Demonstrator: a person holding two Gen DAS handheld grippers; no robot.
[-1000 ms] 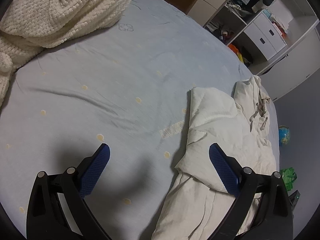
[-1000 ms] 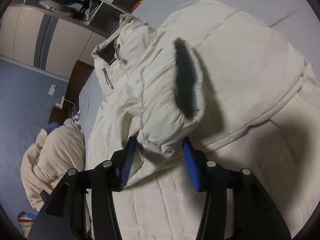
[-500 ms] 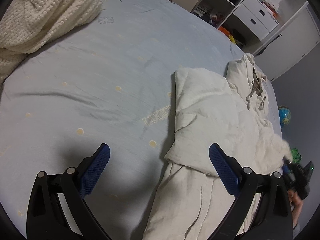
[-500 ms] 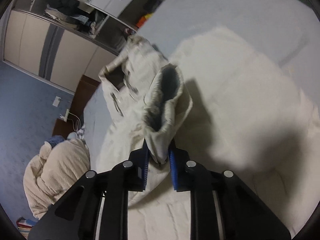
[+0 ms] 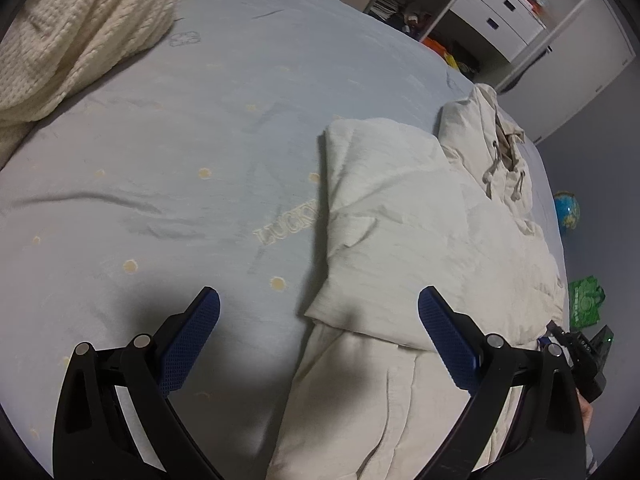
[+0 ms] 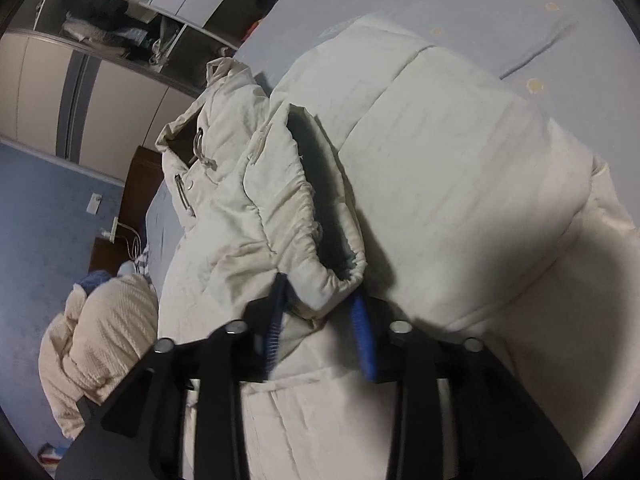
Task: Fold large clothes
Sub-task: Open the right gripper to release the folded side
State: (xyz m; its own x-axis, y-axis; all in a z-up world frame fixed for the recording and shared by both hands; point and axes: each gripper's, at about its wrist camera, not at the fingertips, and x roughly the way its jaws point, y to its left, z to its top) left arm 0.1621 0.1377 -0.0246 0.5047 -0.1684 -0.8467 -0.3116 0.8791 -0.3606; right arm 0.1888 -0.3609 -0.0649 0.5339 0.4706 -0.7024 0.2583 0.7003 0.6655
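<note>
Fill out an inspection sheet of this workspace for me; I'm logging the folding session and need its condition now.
Surface: pale blue bedsheet with yellow dots, some wrinkles.
Job's things: cream padded coat on the bed's right side, one sleeve folded over the body; sleeve cuff sits between the right gripper's pads.
Clutter: cream knit blanket heaped at the bed's far corner.
Grippers: left gripper open, empty, above sheet and coat edge; right gripper jaws just been opening, cuff between them.
Cables: white cords at a wall socket.
Surroundings: open shelves and white drawers, globe on the floor.
</note>
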